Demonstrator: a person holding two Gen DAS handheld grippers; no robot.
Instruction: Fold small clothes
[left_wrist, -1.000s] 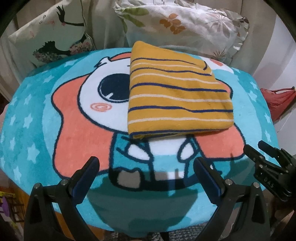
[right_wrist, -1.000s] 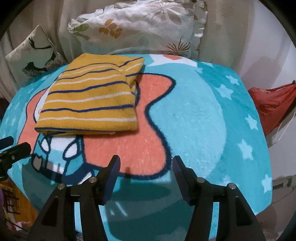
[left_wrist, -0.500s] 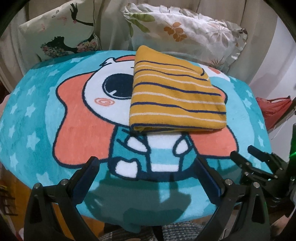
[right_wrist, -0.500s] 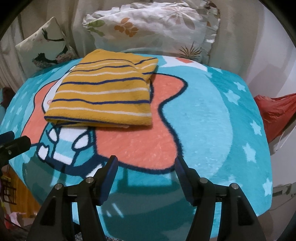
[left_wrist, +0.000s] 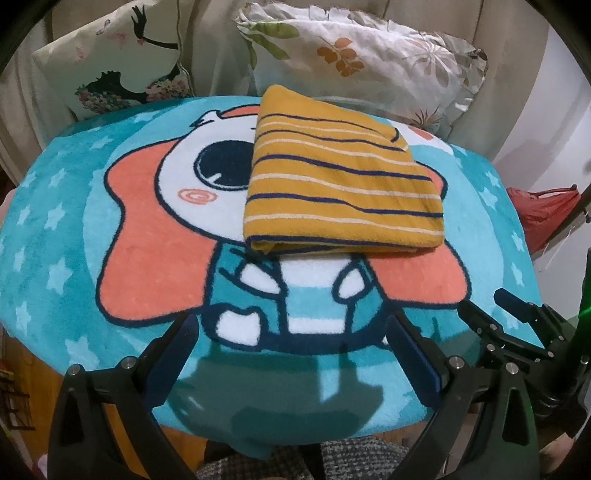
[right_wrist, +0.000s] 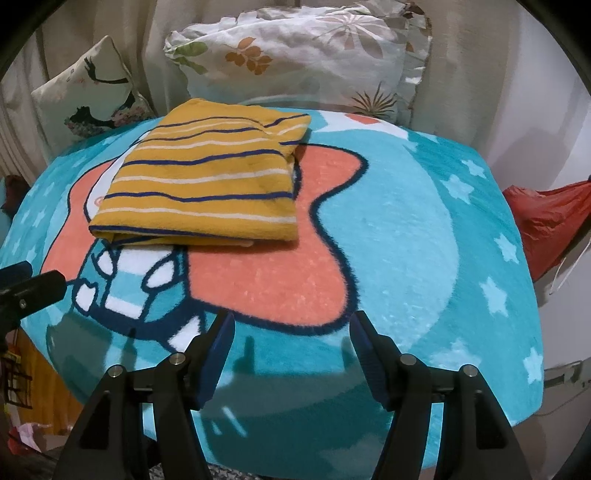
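Folded striped garment (left_wrist: 340, 184) lies on cartoon blanket (left_wrist: 74, 229) — left gripper (left_wrist: 291, 332) & right gripper (right_wrist: 291, 332) both released, empty, well short of it

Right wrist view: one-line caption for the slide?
Folded striped garment on the cartoon blanket, right tool open and empty above the near edge.

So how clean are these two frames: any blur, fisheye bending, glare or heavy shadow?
Left wrist view: sharp, black vignette in the corners, the blanket bulges like a dome, and the left gripper throws a dark shadow on its near edge. Right wrist view: same barrel bending, the striped garment is crisp, no glare, and a similar shadow lies under the right gripper.
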